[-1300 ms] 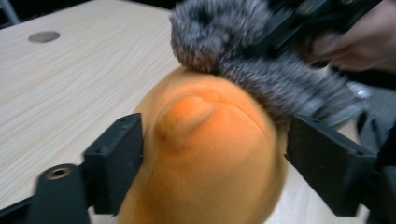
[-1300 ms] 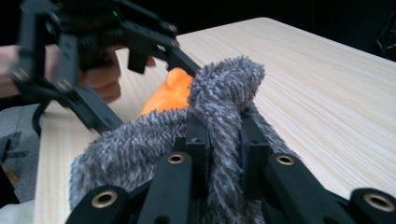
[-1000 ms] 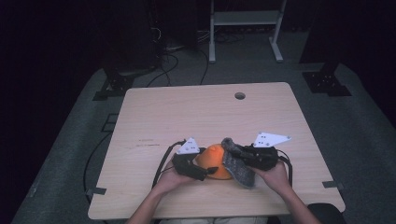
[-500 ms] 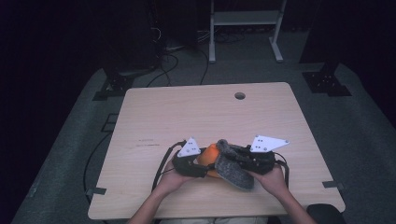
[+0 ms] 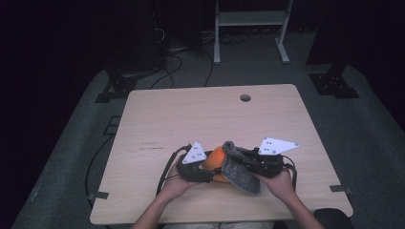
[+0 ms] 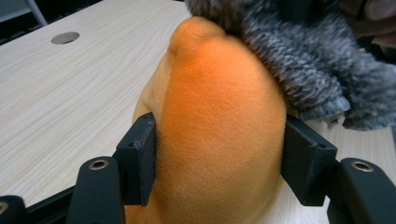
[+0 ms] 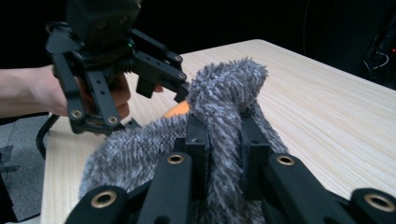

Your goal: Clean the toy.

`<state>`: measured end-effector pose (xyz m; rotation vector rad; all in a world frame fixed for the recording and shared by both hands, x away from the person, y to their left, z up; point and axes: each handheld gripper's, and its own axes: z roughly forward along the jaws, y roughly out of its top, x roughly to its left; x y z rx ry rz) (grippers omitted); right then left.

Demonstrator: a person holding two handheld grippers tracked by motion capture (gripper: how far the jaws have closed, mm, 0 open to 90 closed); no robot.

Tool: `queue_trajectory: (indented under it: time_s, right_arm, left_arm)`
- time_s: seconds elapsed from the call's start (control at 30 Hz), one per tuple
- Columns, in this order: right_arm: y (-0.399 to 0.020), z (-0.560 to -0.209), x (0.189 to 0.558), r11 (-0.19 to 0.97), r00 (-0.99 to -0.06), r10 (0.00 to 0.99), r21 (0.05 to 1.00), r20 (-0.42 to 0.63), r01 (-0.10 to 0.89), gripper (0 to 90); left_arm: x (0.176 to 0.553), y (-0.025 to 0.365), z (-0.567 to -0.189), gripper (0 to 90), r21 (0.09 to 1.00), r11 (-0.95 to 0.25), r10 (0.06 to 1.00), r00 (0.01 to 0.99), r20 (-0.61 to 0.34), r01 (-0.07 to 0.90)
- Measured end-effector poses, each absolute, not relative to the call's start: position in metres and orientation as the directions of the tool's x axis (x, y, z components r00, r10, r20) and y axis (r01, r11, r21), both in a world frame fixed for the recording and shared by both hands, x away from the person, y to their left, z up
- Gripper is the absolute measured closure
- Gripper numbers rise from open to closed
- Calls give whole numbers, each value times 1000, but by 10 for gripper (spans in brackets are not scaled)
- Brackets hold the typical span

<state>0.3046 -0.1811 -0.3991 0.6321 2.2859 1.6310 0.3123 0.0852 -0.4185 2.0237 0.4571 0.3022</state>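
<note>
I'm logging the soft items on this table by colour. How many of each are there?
Orange plush thing, clamped in the left claw: 1
Grey fuzzy thing, pinched in the right claw: 1
Total: 2

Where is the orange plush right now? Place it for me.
In the high view the orange plush sits near the table's front edge, clamped by the left tool, with the grey fuzzy cloth against its right side.
</note>
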Motion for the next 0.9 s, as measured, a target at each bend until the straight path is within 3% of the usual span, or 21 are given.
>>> queue_trajectory:
  time_s: [0.2,0.47,0.7,0.9]
  right_arm:
    - [-194,-408,313,288,-834,548,923,60,256,769]
    - [-173,-396,297,281,-885,466,945,17,166,769]
    - [-188,-406,308,290,-849,526,928,50,234,769]
    - [-176,-396,301,262,-883,468,947,45,187,768]
  left_arm:
    - [313,93,-414,365,884,-424,451,893,16,198]
    - [308,88,-411,366,877,-444,444,895,36,184]
    - [310,93,-410,367,881,-428,456,890,21,199]
    - [307,91,-408,366,880,-438,446,894,37,182]
